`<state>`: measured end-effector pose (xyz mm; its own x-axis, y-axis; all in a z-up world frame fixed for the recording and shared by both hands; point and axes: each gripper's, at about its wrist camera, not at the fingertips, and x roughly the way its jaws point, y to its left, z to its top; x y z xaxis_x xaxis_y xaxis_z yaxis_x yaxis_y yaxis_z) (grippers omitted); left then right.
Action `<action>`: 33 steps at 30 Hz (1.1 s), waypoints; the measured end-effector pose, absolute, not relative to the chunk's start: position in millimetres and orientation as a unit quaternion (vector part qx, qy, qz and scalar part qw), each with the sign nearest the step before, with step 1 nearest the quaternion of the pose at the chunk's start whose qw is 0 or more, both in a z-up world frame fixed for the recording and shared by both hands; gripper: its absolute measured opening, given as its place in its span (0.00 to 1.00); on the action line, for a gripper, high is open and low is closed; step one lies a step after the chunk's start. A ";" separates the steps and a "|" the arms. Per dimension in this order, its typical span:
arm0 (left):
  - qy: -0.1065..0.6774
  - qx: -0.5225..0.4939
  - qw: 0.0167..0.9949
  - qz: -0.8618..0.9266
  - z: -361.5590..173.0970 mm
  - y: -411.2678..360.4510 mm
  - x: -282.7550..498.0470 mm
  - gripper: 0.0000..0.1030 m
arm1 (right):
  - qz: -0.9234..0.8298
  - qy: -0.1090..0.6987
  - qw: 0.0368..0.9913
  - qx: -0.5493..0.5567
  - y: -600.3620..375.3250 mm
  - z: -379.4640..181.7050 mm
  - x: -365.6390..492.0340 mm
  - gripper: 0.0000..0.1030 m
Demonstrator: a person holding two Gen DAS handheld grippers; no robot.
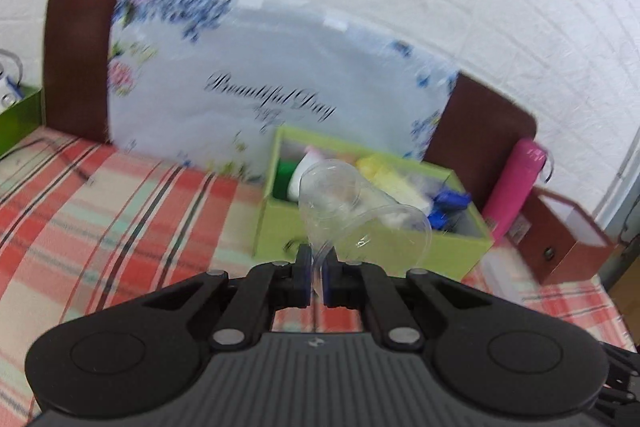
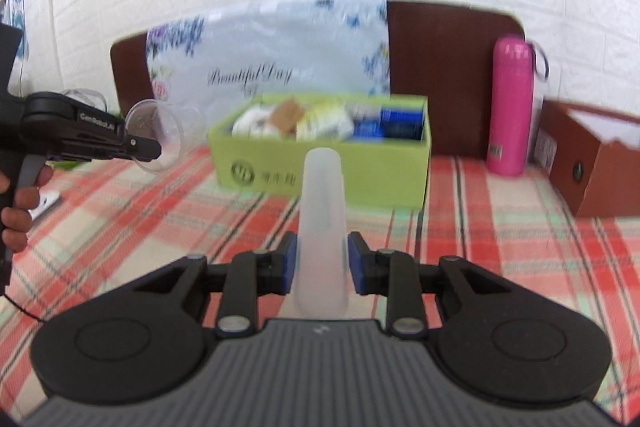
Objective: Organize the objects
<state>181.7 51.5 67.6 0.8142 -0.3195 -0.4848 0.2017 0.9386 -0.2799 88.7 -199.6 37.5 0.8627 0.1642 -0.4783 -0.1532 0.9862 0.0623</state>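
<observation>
The green box point(image 2: 320, 163) lies straight ahead of the right hand-held gripper point(image 2: 322, 263), which clamps a frosted tube point(image 2: 322, 211); the left hand-held gripper point(image 1: 316, 267) pinches a clear cup point(image 1: 352, 207).

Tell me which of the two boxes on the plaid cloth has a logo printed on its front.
The green box, packed with items, in front of the floral cushion. The brown box stands right of the pink bottle and shows no logo.

Box contents point(image 1: 372, 183) blurred, unidentifiable
</observation>
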 end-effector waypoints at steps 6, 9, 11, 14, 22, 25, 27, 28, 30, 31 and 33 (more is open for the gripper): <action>0.263 -0.091 0.945 -0.172 96.3 10.1 224.2 0.04 | 0.085 0.203 0.975 -0.037 -204.7 68.5 146.3 0.26; 0.265 -0.080 0.945 -0.175 98.8 -10.2 245.3 0.04 | 0.084 0.192 0.977 -0.042 -213.4 73.7 183.2 0.26; 0.269 -0.085 0.942 -0.181 98.2 -20.4 261.6 0.04 | 0.080 0.184 0.978 -0.054 -217.4 73.2 205.3 0.26; 0.273 -0.092 0.941 -0.180 94.8 -30.8 282.4 0.04 | 0.080 0.176 0.979 -0.061 -221.8 69.9 232.4 0.26; 0.280 -0.057 0.943 -0.170 66.8 -53.6 317.7 0.22 | 0.098 0.193 0.973 -0.081 -221.6 27.4 277.9 0.38; 0.275 -0.032 0.952 -0.129 53.8 -46.1 311.8 0.77 | 0.083 0.188 0.974 -0.095 -222.7 8.6 265.1 0.62; 0.251 -0.042 0.962 -0.104 49.3 -34.9 302.6 0.79 | 0.074 0.183 0.977 -0.083 -228.3 4.2 256.0 0.67; 0.252 -0.050 0.961 -0.104 48.4 -30.5 300.8 0.79 | 0.072 0.184 0.978 -0.072 -231.4 3.3 252.8 0.68; 0.261 -0.067 0.957 -0.108 49.4 -22.5 298.5 0.79 | 0.065 0.187 0.979 -0.056 -235.7 3.1 250.0 0.82; 0.263 -0.070 0.957 -0.105 50.6 -20.3 295.9 0.79 | 0.059 0.191 0.979 -0.051 -236.8 3.7 249.4 0.85; 0.258 -0.067 0.958 -0.101 56.1 -19.8 289.8 0.79 | 0.048 0.196 0.979 -0.036 -239.7 7.8 244.3 0.97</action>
<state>289.8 -19.8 56.1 0.8459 -0.2290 -0.4818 0.1595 0.9704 -0.1812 244.3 -239.7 7.8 0.9183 0.0801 -0.3877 -0.1088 0.9927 -0.0525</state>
